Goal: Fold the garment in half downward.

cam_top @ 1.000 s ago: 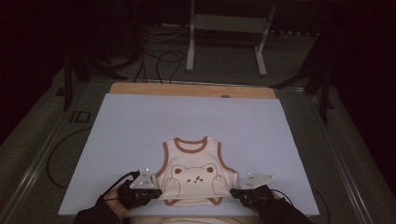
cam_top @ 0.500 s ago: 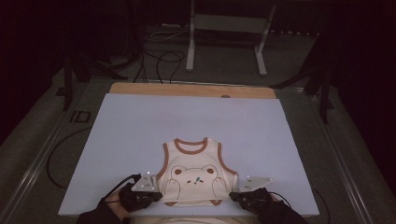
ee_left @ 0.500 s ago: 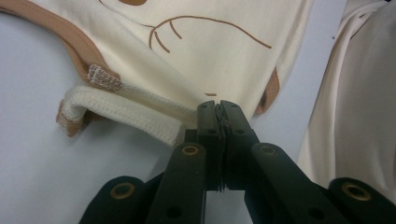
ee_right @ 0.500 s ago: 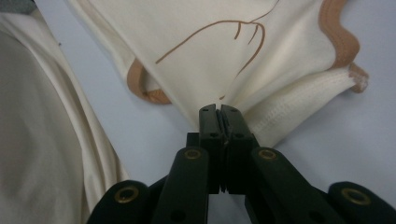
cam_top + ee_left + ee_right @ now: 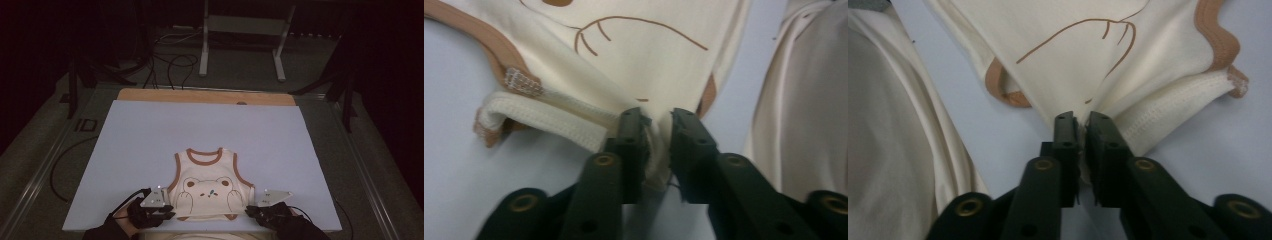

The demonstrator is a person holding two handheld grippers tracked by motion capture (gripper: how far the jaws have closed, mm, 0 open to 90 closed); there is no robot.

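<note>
A small cream vest (image 5: pixel 210 187) with brown trim and a bear print lies flat near the front edge of the pale blue table (image 5: pixel 150 135). My left gripper (image 5: pixel 171 214) is at its lower left corner and my right gripper (image 5: pixel 249 212) at its lower right corner. In the left gripper view the jaws (image 5: pixel 656 122) have just been opening, and the ribbed hem (image 5: pixel 549 117) sits loosely in the gap. In the right gripper view the jaws (image 5: pixel 1080 122) have also just been opening. Their gap is only a slit, with the vest's (image 5: pixel 1063 50) cloth still pinched in it.
The person's cream garment (image 5: pixel 809 100) (image 5: pixel 888 125) hangs just behind the table's front edge. A wooden strip (image 5: pixel 200 96) borders the far side of the table. Beyond it stand a metal frame (image 5: pixel 240 40) and loose cables (image 5: pixel 170 65) on the floor.
</note>
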